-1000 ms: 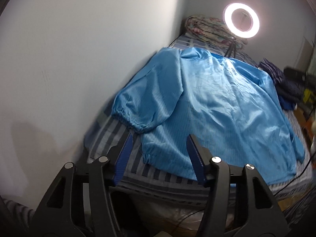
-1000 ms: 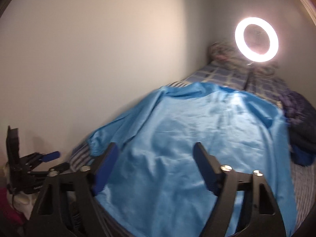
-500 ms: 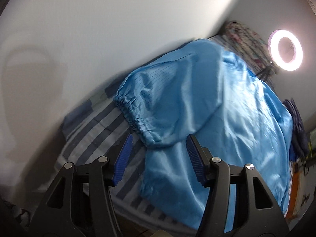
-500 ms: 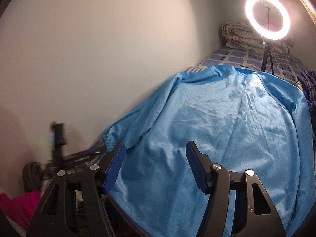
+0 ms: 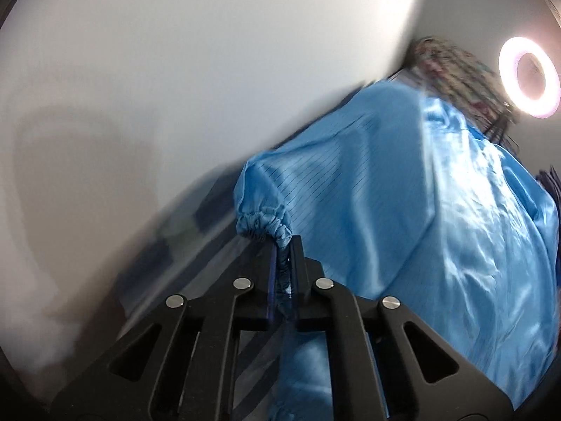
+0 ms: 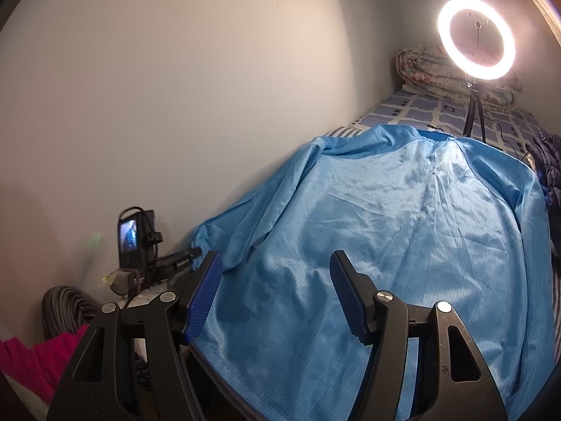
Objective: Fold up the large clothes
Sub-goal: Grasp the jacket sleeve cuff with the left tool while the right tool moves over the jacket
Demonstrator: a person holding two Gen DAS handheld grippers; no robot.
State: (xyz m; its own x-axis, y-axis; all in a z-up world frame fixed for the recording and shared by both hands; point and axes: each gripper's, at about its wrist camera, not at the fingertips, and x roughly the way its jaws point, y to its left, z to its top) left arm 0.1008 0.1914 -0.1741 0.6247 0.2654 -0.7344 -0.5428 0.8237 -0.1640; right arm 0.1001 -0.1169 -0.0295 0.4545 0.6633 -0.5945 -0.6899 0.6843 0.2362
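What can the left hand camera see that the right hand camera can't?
Only the left wrist view shows the left gripper shut on the elastic cuff of the sleeve. Only the right wrist view shows the open right gripper, a small screen on a stand by the wall, and pink cloth. Both show the blue garment spread on the bed, the ring light and the rolled quilt behind it.
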